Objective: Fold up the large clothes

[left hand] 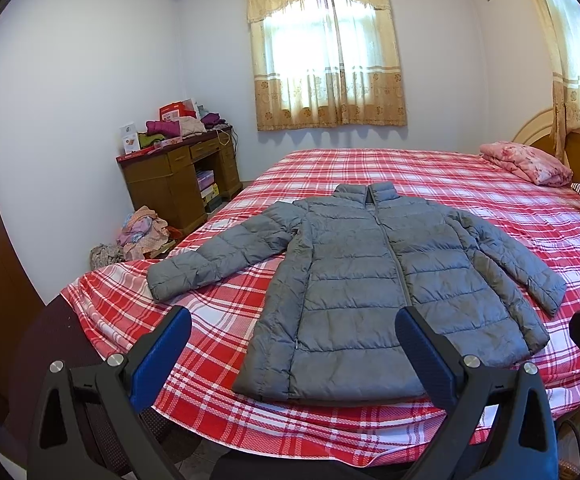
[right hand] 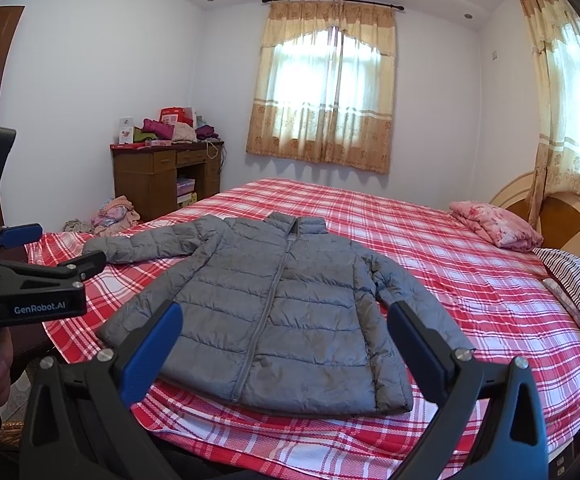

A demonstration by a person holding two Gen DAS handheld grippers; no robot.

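A grey puffer jacket (left hand: 370, 280) lies flat and zipped on the bed (left hand: 470, 184), front up, near the foot edge, with both sleeves spread out to the sides. The left gripper (left hand: 294, 344) and right gripper (right hand: 284, 340) hover above its hem, jaws wide apart and empty. Folding looks not yet begun; the next move likely calls for pinching a sleeve cuff and carrying it across the chest.

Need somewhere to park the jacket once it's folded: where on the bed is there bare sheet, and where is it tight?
Bare plaid sheet lies beyond the jacket, toward the window, and between the jacket's right sleeve and the pink quilt. It is crowded at the headboard end, by the striped pillow, and the near edge is narrow.
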